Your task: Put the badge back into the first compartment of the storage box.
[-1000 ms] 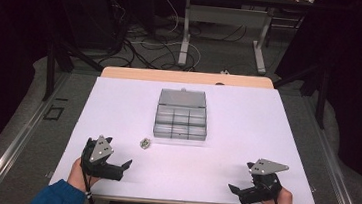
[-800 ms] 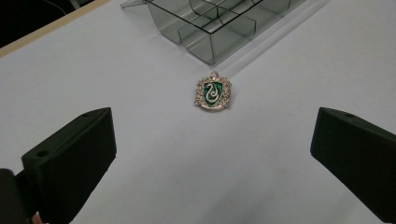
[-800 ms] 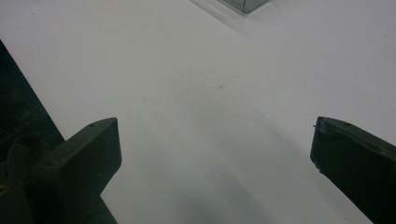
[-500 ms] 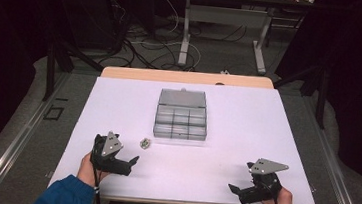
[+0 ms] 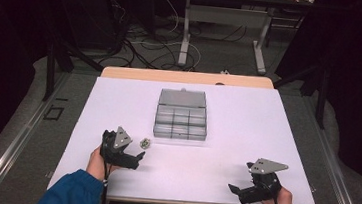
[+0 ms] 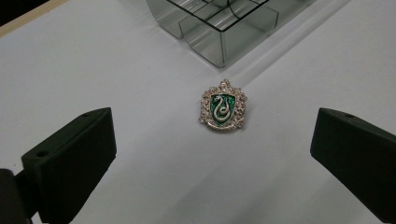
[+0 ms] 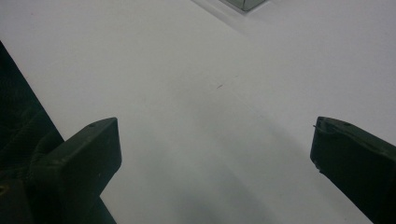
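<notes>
White tabletop point(image 5: 246, 133) carries a clear compartment box point(image 5: 181, 114); the left gripper point(image 5: 136, 156), spread wide, frames a green crest pin point(image 6: 223, 106), likely to grasp it. Right gripper point(image 5: 235, 189) rests spread, idle.

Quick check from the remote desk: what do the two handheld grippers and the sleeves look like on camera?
Both are black two-jaw tools with blocky, flat-faced jaws. The left gripper and the right gripper each carry a grey three-cornered plate on top, and a dark cable trails back from each toward the person. The left forearm wears a blue sleeve; blue also shows at the right wrist.
</notes>
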`<state>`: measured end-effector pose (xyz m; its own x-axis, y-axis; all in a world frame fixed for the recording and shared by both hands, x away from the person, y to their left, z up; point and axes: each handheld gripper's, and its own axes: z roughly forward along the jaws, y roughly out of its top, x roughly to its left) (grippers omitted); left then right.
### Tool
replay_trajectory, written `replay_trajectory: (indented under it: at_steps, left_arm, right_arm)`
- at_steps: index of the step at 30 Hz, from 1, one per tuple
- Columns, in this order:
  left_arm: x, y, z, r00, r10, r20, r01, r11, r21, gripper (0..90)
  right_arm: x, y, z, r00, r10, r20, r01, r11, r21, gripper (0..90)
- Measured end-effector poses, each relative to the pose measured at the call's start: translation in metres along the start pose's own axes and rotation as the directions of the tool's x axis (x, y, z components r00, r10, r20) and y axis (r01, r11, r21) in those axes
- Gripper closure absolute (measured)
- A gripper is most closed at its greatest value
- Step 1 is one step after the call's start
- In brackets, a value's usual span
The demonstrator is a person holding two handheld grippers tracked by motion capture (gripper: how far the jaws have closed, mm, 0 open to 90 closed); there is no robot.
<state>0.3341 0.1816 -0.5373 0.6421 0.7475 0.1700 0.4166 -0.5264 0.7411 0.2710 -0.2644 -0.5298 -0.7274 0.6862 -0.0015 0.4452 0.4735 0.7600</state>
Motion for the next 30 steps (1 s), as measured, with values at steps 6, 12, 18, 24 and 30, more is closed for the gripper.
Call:
replay_trajectory:
  at_steps: [6, 12, 18, 24, 30]
  left_arm:
    - [-0.002, 0.003, 0.007, 0.9998, 0.017, -0.01, -0.017, 0.9996, 0.021, 0.4]
    - [-0.005, 0.006, 0.015, 0.9991, 0.031, -0.03, -0.029, 0.9986, 0.044, 1.9]
    - [-0.008, 0.01, 0.02, 0.9974, 0.063, -0.036, -0.061, 0.9969, 0.05, 10.4]
    - [-0.01, 0.012, 0.025, 0.9967, 0.074, -0.034, -0.073, 0.9963, 0.047, 19.3]
    - [-0.013, 0.013, 0.03, 0.997, 0.077, -0.011, -0.076, 0.9958, 0.05, 30.0]
  right_arm:
    - [-0.001, 0.0, 0.0, 1.0, -0.008, 0.0, 0.008, 1.0, 0.0, 1.5]
    - [-0.001, 0.0, 0.0, 1.0, -0.004, -0.005, 0.004, 1.0, 0.01, 1.5]
    - [-0.002, 0.0, 0.0, 0.9999, -0.01, -0.001, 0.01, 1.0, 0.005, 1.5]
    - [-0.001, 0.0, 0.0, 1.0, 0.0, -0.004, 0.0, 1.0, 0.0, 1.5]
    - [-0.001, 0.0, 0.0, 1.0, -0.003, 0.0, 0.003, 1.0, 0.004, 1.5]
